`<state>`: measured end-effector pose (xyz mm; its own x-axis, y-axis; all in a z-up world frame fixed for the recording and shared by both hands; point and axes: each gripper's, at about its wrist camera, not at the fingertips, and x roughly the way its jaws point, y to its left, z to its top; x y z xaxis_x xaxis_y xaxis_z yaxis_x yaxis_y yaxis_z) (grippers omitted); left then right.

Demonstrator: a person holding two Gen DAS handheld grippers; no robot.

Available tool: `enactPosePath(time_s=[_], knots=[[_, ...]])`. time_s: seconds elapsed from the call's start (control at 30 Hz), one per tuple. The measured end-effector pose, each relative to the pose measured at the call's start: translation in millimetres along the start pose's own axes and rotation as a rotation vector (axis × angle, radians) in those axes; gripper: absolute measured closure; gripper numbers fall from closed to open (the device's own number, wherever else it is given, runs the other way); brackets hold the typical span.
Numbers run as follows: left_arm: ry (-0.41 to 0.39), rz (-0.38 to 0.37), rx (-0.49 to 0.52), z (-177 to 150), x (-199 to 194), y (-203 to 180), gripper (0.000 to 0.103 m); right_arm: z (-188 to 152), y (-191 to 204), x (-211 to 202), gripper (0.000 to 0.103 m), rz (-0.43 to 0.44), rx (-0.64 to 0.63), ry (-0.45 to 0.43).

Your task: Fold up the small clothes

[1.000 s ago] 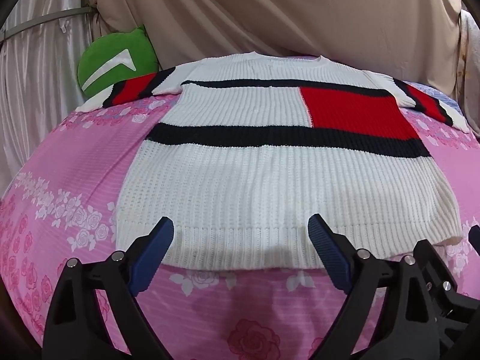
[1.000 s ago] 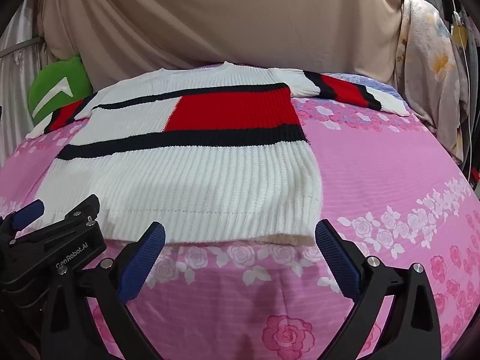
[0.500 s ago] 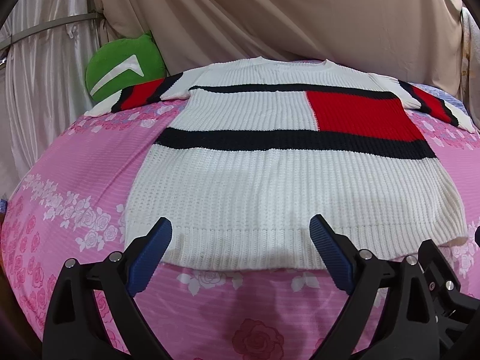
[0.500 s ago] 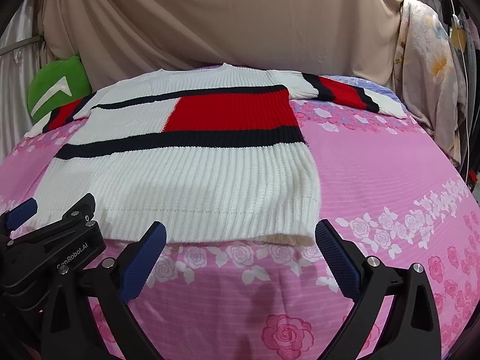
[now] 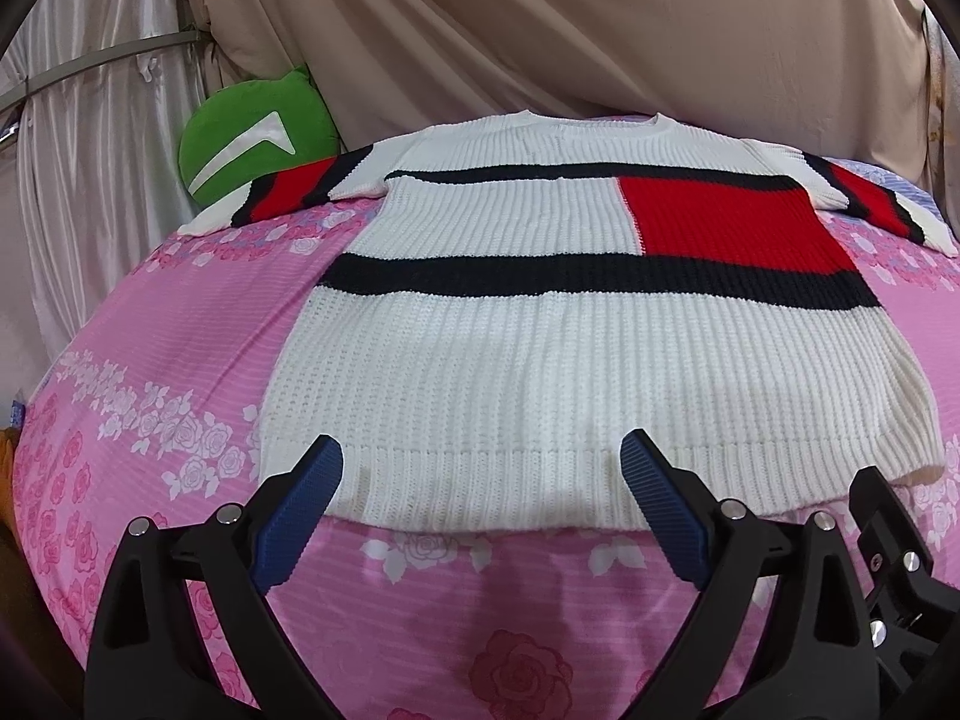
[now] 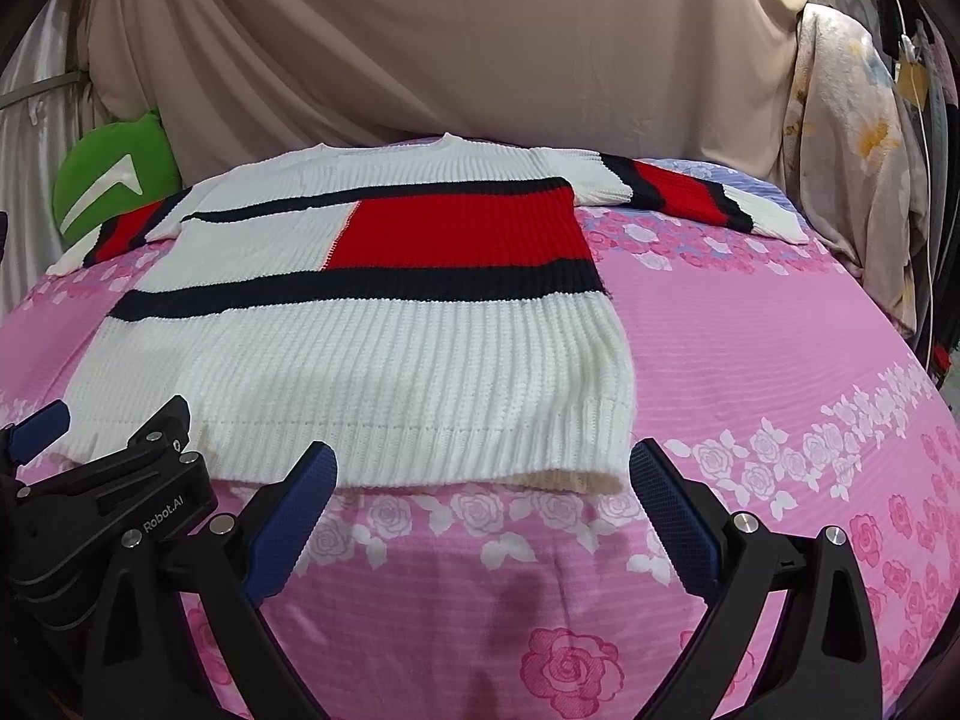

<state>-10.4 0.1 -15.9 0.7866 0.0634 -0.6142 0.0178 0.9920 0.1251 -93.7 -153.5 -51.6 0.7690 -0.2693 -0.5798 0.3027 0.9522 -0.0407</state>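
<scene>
A white knit sweater [image 5: 540,372] with black stripes and a red block lies flat on the pink floral bed, sleeves spread out, hem toward me. It also shows in the right wrist view [image 6: 360,360]. My left gripper [image 5: 483,462] is open and empty, its blue fingertips just over the hem's left half. My right gripper [image 6: 480,468] is open and empty, hovering at the hem's right corner. The left gripper's body [image 6: 102,492] shows at the lower left of the right wrist view.
The pink rose-print bedsheet [image 6: 780,360] covers the bed. A green cushion [image 5: 252,150] sits at the back left, touching the left sleeve. Beige drapes [image 5: 540,30] hang behind. Floral cloth and hanging items [image 6: 858,138] stand at the right edge.
Both grippers have tilted slightly upward, so the sweater sits lower in view. Jaws stay open and the sweater has not moved.
</scene>
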Motion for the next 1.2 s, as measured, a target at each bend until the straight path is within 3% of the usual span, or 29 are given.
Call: enactPosePath(time_s=[0.33, 0.47, 1.2], knots=[[-0.029, 0.01, -0.006, -1.4, -5.1, 1.1, 0.011, -0.1, -1.3, 0.5, 0.005, 0.004, 0.001, 0.0], [-0.006, 0.03, 0.005, -1.4, -1.9, -1.5, 0.009, -0.4, 0.0, 1.6, 0.007, -0.005, -0.007, 0.01], [0.001, 0.008, -0.012, -1.4, -0.9, 1.3, 0.009, -2.9, 1.5, 3.2, 0.007, -0.005, -0.009, 0.013]])
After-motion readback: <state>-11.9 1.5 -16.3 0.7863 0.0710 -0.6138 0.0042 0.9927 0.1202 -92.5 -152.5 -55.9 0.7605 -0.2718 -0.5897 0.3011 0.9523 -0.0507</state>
